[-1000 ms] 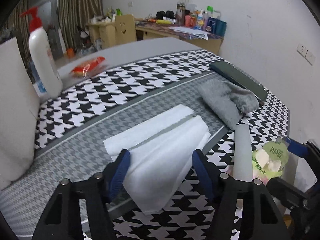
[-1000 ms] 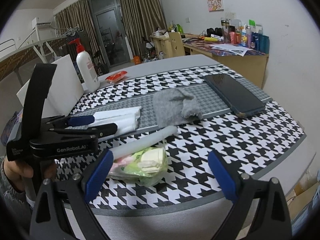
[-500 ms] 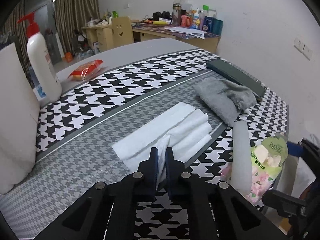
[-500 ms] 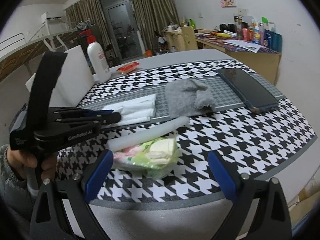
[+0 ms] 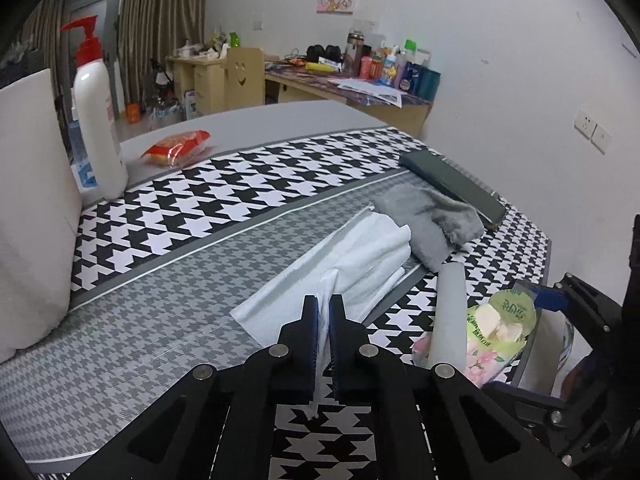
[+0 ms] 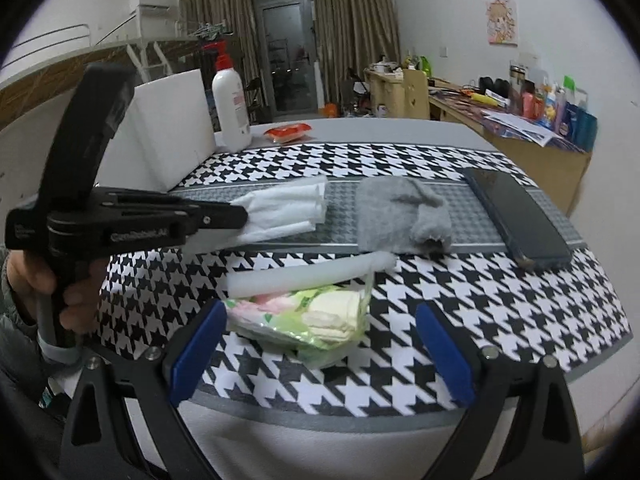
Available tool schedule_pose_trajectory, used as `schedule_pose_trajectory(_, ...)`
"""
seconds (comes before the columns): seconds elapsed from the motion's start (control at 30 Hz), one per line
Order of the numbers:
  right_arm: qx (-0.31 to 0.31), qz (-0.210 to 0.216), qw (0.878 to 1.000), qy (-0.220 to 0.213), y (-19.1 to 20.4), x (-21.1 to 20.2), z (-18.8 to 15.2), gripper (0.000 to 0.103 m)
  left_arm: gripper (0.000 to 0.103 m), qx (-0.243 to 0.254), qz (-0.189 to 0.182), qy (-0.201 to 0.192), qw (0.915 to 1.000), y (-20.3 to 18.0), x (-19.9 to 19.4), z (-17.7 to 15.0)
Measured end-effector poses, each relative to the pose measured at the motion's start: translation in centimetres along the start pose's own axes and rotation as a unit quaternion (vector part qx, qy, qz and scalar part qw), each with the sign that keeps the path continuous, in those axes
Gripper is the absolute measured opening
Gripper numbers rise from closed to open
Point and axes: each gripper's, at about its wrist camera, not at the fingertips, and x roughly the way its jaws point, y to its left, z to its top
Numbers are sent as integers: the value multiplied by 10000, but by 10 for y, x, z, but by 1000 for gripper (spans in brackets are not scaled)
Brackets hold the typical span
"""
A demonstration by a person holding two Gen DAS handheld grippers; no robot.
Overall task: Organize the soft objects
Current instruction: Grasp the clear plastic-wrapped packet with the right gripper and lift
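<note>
While the left gripper (image 5: 324, 312) pinches the crumpled white cloth (image 5: 360, 256) just beside the fuzzy grey cloth (image 5: 428, 220), the right gripper (image 6: 320, 344) gapes wide, straddling a crinkly green packet (image 6: 316, 316).

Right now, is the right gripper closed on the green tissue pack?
No, the right gripper stands wide open, its jaws either side of the tissue pack.

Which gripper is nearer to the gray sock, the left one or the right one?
The left. The left gripper is shut on the white tissue, which lies beside the gray sock. The right gripper is open at the table's near edge, around the tissue pack.
</note>
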Motion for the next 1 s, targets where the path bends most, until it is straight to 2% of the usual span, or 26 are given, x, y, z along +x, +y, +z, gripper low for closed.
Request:
schedule_pose_trajectory(0.2,-236,89,9997,7,2,7,2,98,6,-108,22,-84,9999,5,-5,0)
schedule_pose_trajectory(0.27,-407,109,9991,8,6,8,3,93,6,-109,2,-112,9999,4,-7,0)
schedule_pose_trajectory(0.33,-563,184,9982,9,12,8,3,79,6,-97,-4,-144,9999,5,-9,-1)
schedule_pose_trajectory(0.37,-613,243,9978,43,14,8,3,75,6,-96,-8,-155,9998,5,-10,-1)
schedule_pose_trajectory(0.47,-750,206,9969,104,20,9,2,72,6,-100,-29,-187,9998,5,-13,-1)
schedule_pose_trajectory(0.6,-850,132,9961,208,21,8,-1,54,6,-111,-29,-248,9996,6,-16,-2)
schedule_pose_trajectory(0.77,-783,59,9967,219,20,3,-4,46,6,-162,-26,-298,9994,8,-20,-2)
schedule_pose_trajectory(1.0,-307,354,9987,195,11,-9,-1,38,6,-184,24,-371,9991,9,-25,-1)
